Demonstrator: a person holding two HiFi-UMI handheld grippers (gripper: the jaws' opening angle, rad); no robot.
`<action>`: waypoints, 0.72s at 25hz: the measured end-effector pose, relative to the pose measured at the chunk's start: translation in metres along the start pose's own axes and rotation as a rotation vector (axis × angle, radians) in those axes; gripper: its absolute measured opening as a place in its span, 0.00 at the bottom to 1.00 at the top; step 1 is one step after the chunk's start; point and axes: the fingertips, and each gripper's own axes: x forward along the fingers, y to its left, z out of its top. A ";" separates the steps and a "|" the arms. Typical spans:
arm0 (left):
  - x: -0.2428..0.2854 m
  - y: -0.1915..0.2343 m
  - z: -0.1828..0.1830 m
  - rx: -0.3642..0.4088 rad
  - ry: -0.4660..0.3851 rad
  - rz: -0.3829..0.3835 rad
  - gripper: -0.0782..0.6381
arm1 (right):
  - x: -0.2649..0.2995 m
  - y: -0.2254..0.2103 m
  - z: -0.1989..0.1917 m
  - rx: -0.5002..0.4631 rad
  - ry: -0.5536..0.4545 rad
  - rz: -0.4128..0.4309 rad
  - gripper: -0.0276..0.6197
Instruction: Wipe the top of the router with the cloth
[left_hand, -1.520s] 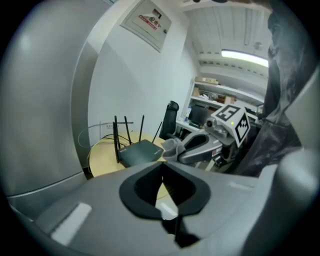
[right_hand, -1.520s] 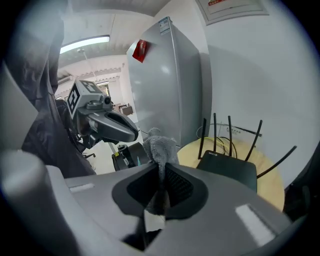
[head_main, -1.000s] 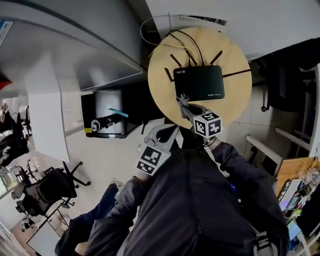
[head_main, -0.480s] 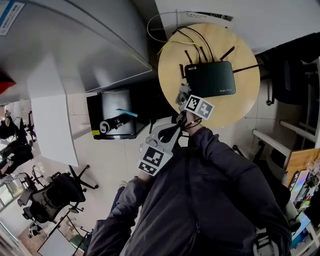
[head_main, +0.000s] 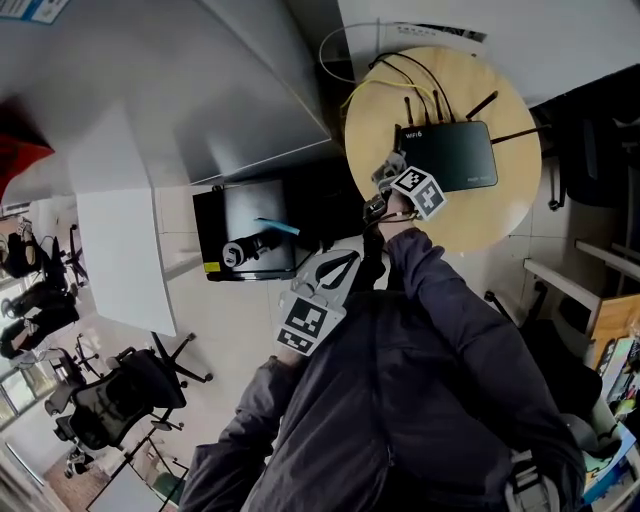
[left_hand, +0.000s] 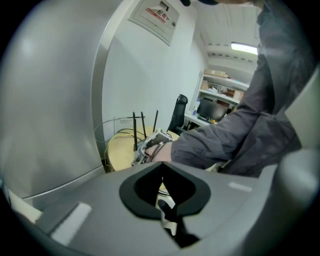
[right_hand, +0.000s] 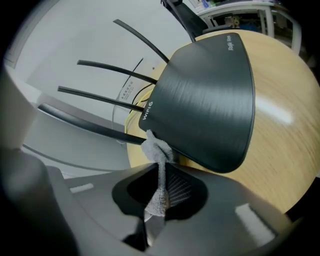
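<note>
Left gripper (head_main: 318, 302) held low near the torso, off the table (head_main: 500, 215); jaws pressed together, nothing in them. Right gripper (right_hand: 156, 202) reaches forward, jaws pinching the grey cloth (right_hand: 160, 172). The cloth's bunched end touches the near-left corner of the router (right_hand: 205, 100), by the WiFi print. Router lies flat on the round wooden table, antennas (right_hand: 110, 72) fanned out beyond it toward the wall. Judgement: contact only just made at one corner, so nearly the whole top is left to wipe, corner to far edge.
</note>
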 end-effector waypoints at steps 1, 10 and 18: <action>-0.002 0.001 -0.001 0.000 -0.001 0.000 0.11 | 0.000 -0.002 0.002 0.012 -0.012 -0.005 0.09; 0.002 -0.003 -0.001 0.015 -0.016 -0.052 0.11 | -0.022 -0.037 -0.005 0.035 -0.014 -0.019 0.09; 0.008 -0.016 0.001 0.021 -0.034 -0.089 0.11 | -0.044 -0.053 -0.014 -0.403 0.111 0.035 0.09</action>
